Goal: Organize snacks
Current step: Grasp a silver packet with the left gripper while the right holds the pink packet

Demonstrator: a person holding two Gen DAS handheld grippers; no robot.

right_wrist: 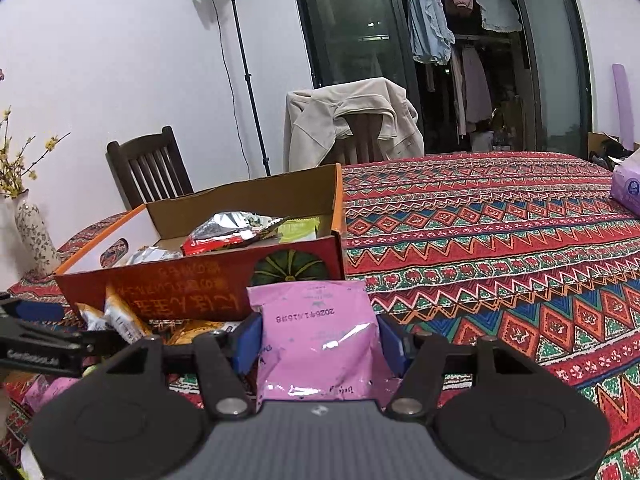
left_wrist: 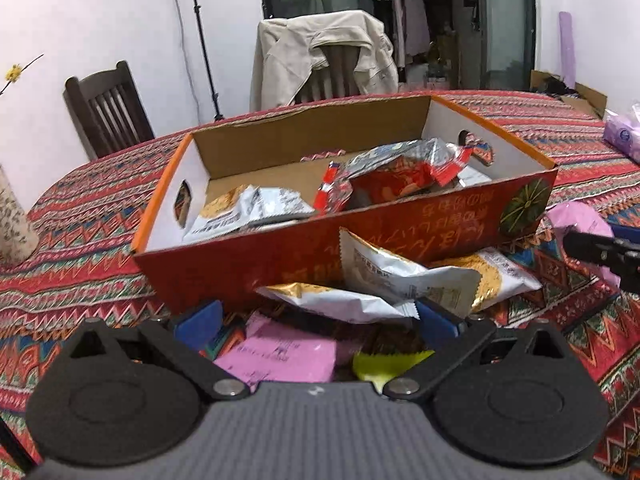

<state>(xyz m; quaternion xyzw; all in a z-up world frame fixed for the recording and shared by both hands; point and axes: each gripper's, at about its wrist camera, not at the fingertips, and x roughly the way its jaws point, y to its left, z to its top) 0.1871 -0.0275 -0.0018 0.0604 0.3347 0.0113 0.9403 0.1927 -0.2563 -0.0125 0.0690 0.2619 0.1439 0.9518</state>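
Note:
An orange cardboard box (left_wrist: 280,252) stands on the patterned table and holds several snack packets, red-and-silver ones (left_wrist: 392,176) and a white-and-gold one (left_wrist: 248,212). It also shows in the right wrist view (right_wrist: 168,292). My left gripper (left_wrist: 316,324) is open, low over loose packets in front of the box: white-and-gold packets (left_wrist: 396,276), a pink packet (left_wrist: 280,356) and a yellow-green one (left_wrist: 384,362). My right gripper (right_wrist: 318,338) is shut on a pink snack packet (right_wrist: 316,332), held just in front of the box's right corner.
The table carries a red zigzag cloth (right_wrist: 500,240). A vase with yellow flowers (right_wrist: 34,236) stands at the left edge. A purple tissue pack (right_wrist: 628,188) lies at the far right. Two chairs (right_wrist: 148,168), one draped with a beige jacket (right_wrist: 352,120), stand behind.

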